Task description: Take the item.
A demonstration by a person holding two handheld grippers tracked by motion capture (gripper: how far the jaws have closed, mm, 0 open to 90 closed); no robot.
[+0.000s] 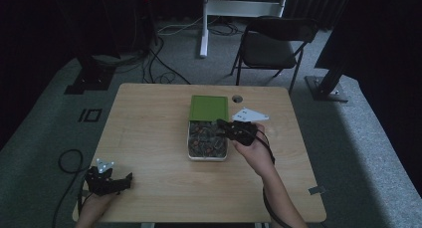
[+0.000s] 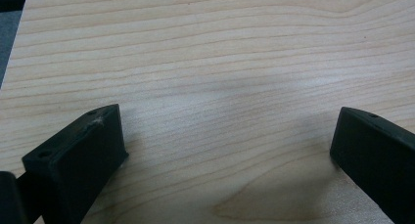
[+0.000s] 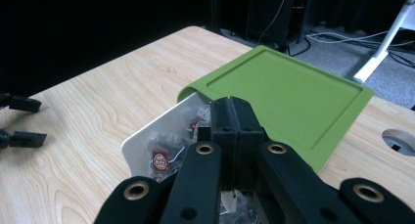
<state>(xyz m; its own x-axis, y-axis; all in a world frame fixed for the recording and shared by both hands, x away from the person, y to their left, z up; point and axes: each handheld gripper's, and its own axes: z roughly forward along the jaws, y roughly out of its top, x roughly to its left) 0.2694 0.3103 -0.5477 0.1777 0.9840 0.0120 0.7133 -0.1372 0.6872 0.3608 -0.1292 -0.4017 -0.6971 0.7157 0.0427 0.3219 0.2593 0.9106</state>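
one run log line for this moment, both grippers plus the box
left gripper: open, on wooden table | right gripper: shut, over white box of wrapped packets | green flat lid: slid back, half off the box

Dim and underexposed from above, with black curtained surroundings and the wooden table (image 1: 149, 138) as the one lit patch; soft, low in contrast, fine detail lost in the box (image 1: 207, 147) of small packets. Brighter and evenly lit up close on the wood grain, with faint diffuse shadows under both black jaws; nearest jaw edges slightly soft. Dark beyond the table edge along the right gripper (image 3: 235, 111), green lid (image 3: 288, 92) clear, foreground arms blurred; no glare.
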